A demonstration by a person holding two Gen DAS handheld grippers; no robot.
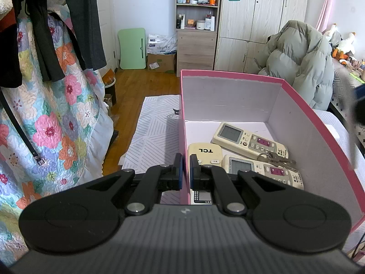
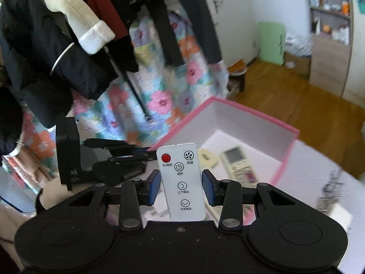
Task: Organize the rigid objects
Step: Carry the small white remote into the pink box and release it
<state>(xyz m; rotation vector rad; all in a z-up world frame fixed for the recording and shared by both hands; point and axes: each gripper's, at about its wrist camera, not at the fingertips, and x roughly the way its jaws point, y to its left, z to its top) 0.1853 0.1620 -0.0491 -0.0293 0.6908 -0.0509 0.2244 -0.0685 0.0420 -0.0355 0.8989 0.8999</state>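
Observation:
A pink box point(image 1: 319, 123) with white inner walls holds a cream TCL remote point(image 1: 205, 153), two beige air-conditioner remotes point(image 1: 248, 140) and a bunch of keys point(image 1: 278, 159). My left gripper point(image 1: 185, 171) is shut on the box's left wall, one blue pad on each side. In the right wrist view my right gripper point(image 2: 181, 188) is shut on a white fan remote point(image 2: 181, 180) with a red power button, held upright in front of the pink box point(image 2: 251, 111). The left gripper point(image 2: 136, 153) shows at the box's near corner.
A floral quilt point(image 1: 57, 118) and dark hanging clothes point(image 1: 45, 34) fill the left. A puffy grey jacket point(image 1: 303, 61) lies behind the box. A striped mat point(image 1: 155, 132) covers the wooden floor. Something small and blurred, perhaps metal point(image 2: 328, 191), lies on the white surface to the right.

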